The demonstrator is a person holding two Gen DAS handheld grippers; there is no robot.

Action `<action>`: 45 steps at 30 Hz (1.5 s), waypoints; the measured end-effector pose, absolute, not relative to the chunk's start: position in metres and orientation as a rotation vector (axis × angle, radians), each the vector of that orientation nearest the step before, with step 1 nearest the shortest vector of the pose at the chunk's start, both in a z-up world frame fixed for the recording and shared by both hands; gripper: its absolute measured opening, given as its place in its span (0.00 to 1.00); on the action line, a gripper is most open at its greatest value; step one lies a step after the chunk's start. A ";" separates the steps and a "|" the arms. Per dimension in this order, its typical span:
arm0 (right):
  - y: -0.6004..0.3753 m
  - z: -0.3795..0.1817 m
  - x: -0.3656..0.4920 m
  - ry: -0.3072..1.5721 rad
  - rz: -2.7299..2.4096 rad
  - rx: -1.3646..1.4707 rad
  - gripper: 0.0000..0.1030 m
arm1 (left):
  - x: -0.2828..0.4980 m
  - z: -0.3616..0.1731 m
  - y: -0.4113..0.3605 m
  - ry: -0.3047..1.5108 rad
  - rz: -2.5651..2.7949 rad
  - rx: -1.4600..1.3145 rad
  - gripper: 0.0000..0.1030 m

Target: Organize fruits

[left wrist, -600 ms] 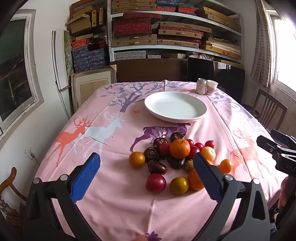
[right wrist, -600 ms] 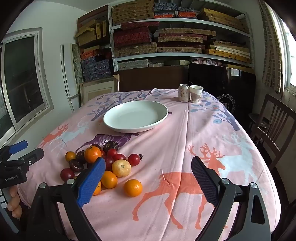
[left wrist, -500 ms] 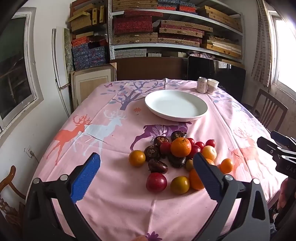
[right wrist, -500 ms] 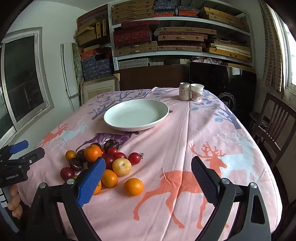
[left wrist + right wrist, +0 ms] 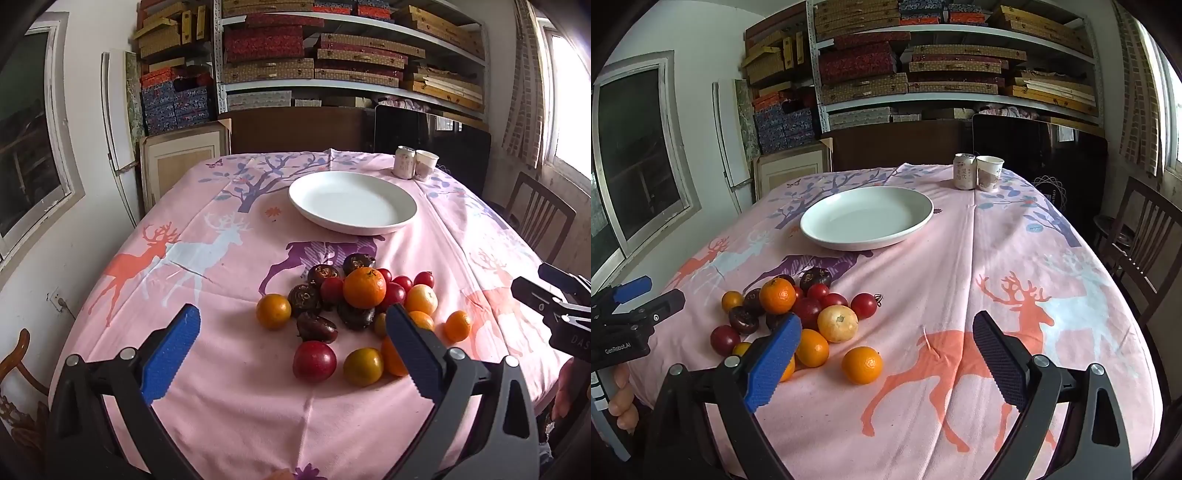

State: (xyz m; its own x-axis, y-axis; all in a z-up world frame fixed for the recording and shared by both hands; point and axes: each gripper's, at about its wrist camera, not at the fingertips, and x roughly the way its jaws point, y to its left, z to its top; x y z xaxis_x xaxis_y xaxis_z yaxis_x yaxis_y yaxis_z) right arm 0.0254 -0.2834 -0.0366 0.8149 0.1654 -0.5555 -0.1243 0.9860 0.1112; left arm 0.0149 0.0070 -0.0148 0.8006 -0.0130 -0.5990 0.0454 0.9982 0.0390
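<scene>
Heaped loose on the near part of the pink tablecloth (image 5: pixel 229 373), short of the empty white plate (image 5: pixel 352 202): the fruits (image 5: pixel 354 302) — oranges, small red tomatoes, dark wrinkled ones, a red plum (image 5: pixel 314 361) at the near edge. Judged light, round, prone to rolling, the tomatoes and dark ones probably soft and easily bruised, so best pinched gently across the widest part, outliers such as the lone orange (image 5: pixel 862 364) first. Held above the table's near edge, tilted downward toward the pile: left gripper (image 5: pixel 291 350) and right gripper (image 5: pixel 886 360), both spread wide, nothing between the pads.
</scene>
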 end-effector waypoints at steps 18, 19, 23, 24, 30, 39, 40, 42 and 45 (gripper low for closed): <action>-0.284 -0.041 0.025 0.611 0.160 0.071 0.92 | 0.018 -0.019 0.008 0.647 -0.026 0.050 0.96; -0.284 -0.041 0.024 0.611 0.161 0.071 0.92 | 0.018 -0.019 0.008 0.645 -0.026 0.052 0.96; -0.284 -0.041 0.024 0.610 0.160 0.072 0.92 | 0.018 -0.018 0.009 0.646 -0.026 0.049 0.96; -0.283 -0.042 0.024 0.611 0.160 0.072 0.92 | 0.018 -0.019 0.009 0.646 -0.026 0.050 0.96; -0.283 -0.042 0.024 0.613 0.163 0.073 0.92 | 0.018 -0.019 0.009 0.645 -0.024 0.048 0.96; -0.282 -0.043 0.022 0.615 0.164 0.071 0.92 | 0.017 -0.018 0.008 0.646 -0.025 0.051 0.96; -0.282 -0.042 0.022 0.614 0.164 0.071 0.92 | 0.017 -0.019 0.008 0.645 -0.025 0.050 0.96; -0.282 -0.042 0.021 0.615 0.166 0.071 0.92 | 0.017 -0.018 0.007 0.645 -0.024 0.052 0.96; -0.281 -0.042 0.021 0.615 0.167 0.070 0.92 | 0.017 -0.018 0.007 0.646 -0.024 0.052 0.96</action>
